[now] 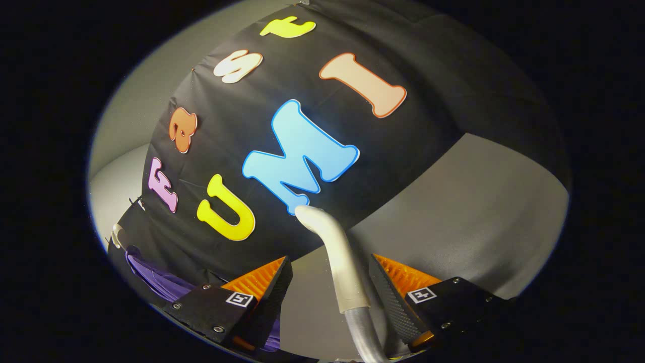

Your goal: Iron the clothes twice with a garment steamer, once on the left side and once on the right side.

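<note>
A white curved neck of the garment steamer (336, 252) rises between my gripper's (330, 262) two fingers, and its grey lower part runs down between their bases. The fingers are drawn in around it. The right one sits close against it, while a small gap shows at the left one's tip. A purple garment (156, 280) hangs just beyond the left finger, against the black cloth wall, with a pale hanger hook (117, 235) above it. The view is tilted.
The black cloth wall (403, 166) stands ahead of the fingers. A grey table surface (468, 212) spreads beyond the right finger, and a pale wall (136, 106) lies beyond the cloth's far edge.
</note>
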